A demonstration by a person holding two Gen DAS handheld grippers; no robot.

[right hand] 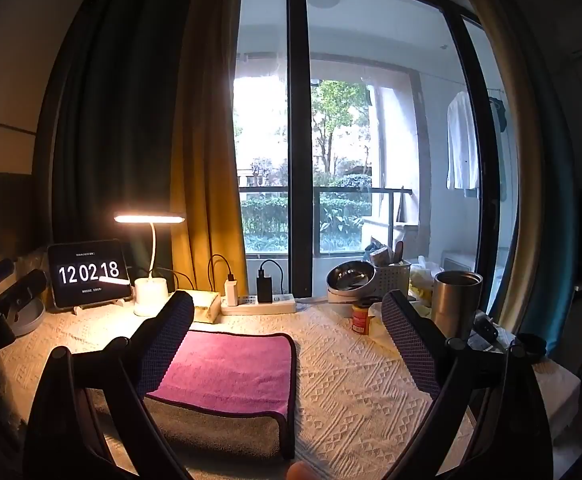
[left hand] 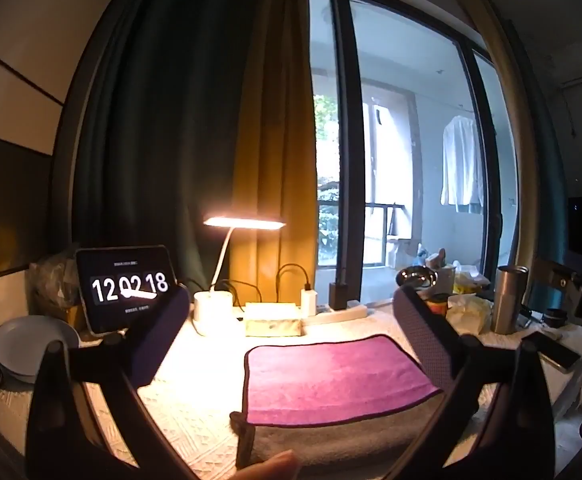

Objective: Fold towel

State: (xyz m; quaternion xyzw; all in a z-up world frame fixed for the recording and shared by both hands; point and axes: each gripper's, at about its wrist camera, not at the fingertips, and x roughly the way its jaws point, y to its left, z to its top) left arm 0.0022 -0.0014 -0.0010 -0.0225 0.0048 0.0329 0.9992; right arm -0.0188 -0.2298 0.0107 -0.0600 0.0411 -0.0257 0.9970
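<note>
A towel, pink on one face (left hand: 335, 380) and grey on the other, with a dark hem, lies folded on the white textured tablecloth; the pink layer rests on the grey layer, which sticks out at the near edge. It also shows in the right wrist view (right hand: 231, 372). My left gripper (left hand: 291, 344) is open and empty, held above the towel's left part. My right gripper (right hand: 287, 344) is open and empty, above the towel's right edge. The left gripper shows at the far left of the right wrist view (right hand: 7, 292).
At the back stand a tablet clock (left hand: 127, 284), a lit desk lamp (left hand: 243, 224), a power strip (right hand: 259, 304), a tissue box (left hand: 273, 320) and a white bowl (left hand: 31, 348). On the right are a steel tumbler (right hand: 455, 304), a steel bowl (right hand: 349, 276), a small can (right hand: 361, 318) and a phone (left hand: 551, 348).
</note>
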